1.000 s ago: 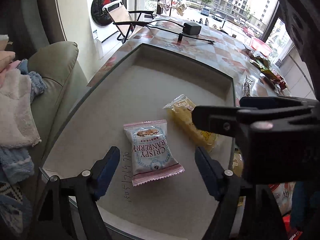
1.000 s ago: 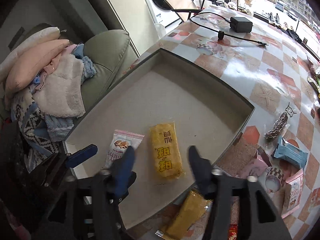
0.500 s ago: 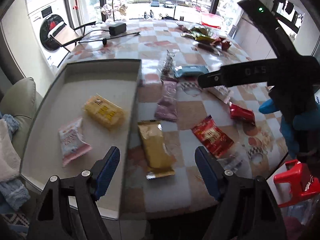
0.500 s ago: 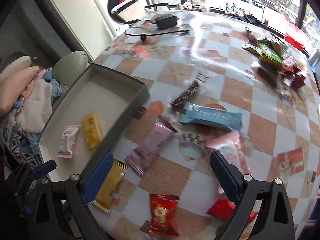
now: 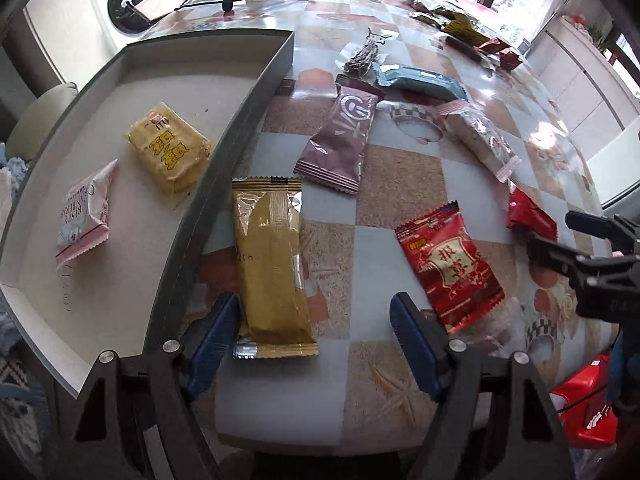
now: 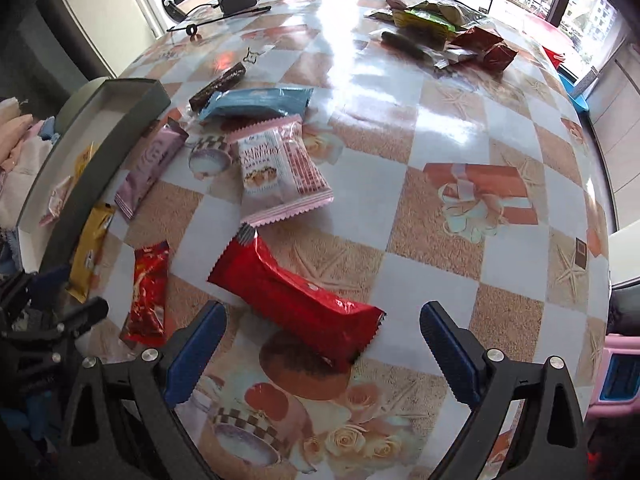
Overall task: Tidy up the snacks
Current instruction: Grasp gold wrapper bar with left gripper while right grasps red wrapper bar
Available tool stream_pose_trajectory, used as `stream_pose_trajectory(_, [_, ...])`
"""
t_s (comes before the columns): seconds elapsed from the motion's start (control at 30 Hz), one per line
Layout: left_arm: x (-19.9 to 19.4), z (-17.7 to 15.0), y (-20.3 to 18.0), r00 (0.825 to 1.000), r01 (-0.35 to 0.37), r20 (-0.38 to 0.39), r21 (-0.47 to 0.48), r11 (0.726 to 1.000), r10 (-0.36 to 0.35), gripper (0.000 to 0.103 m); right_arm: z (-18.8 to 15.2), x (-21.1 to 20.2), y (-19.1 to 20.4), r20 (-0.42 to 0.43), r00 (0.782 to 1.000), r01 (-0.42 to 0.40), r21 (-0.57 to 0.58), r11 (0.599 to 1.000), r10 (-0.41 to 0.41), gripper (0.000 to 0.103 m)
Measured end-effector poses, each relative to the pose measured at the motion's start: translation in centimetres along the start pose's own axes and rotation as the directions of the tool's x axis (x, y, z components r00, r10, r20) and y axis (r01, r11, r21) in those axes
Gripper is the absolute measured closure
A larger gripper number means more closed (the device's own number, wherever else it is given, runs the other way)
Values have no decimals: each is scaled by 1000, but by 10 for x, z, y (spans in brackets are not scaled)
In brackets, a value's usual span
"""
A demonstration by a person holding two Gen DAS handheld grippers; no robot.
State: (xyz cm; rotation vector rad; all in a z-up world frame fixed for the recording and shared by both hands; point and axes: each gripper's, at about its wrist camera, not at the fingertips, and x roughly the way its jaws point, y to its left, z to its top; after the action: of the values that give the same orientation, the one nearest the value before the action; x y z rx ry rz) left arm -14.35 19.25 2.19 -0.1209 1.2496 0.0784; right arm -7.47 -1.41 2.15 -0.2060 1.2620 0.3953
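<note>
On the table: a checked, shiny tablecloth (image 5: 400, 168) covers the table, and many loose snack packs lie on it.
Tray: a big grey tray with low walls (image 5: 256, 92) sits at the left side of the table.
In the tray: a yellow square cracker pack (image 5: 168, 150) and a pink and white cranberry pack (image 5: 84, 212) already lie inside.
Left gripper: the left gripper with blue pads (image 5: 316, 336) points down at the table, its jaws are wide apart, and it holds nothing.
Gold pack: a long gold foil snack pack (image 5: 272, 264) lies on the cloth just beside the tray wall.
How the gold pack lies: its long side runs away from the left gripper, and its near end sits between the blue pads, closer to the left pad.
Right gripper: the right gripper with blue pads (image 6: 324, 344) is wide apart too and holds nothing.
Red pack: a long shiny red snack pack (image 6: 292, 300) lies slanted right in front of the right gripper, with its near end between the jaws.
Flat red pack: a flat red pack with gold writing (image 5: 448, 264) lies between the two grippers.
Who is nearer: I think the left gripper is nearer to the gold pack and the right gripper to the long red pack.
Next move, my guess: the left jaws can close across the thin width of the gold pack and carry it a short way left into the tray.
</note>
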Motion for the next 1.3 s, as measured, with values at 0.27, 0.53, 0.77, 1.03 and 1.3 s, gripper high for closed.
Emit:
stream_pose_trajectory(0.27, [13, 5, -16, 1000, -25, 19, 71, 997, 24, 1, -1, 16, 7, 8, 999, 35, -83, 996, -35, 1])
stream_pose_trajectory(0.53, [14, 1, -15, 999, -17, 42, 83, 996, 13, 1, 6, 17, 5, 54, 998, 32, -92, 995, -27, 1])
stream_pose_trajectory(0.77, [6, 10, -19, 998, 3, 55, 103, 995, -9, 61, 2, 6, 28, 63, 998, 29, -114, 993, -22, 29])
stream_pose_trajectory(1.03, [-3, 9, -8, 993, 95, 59, 75, 993, -100, 79, 2, -8, 14, 98, 992, -77, -26, 997, 79, 76])
stream_pose_trajectory(1.3, [-21, 12, -19, 987, 103, 112, 113, 988, -116, 79, 5, -25, 4, 140, 981, -140, 14, 990, 137, 76])
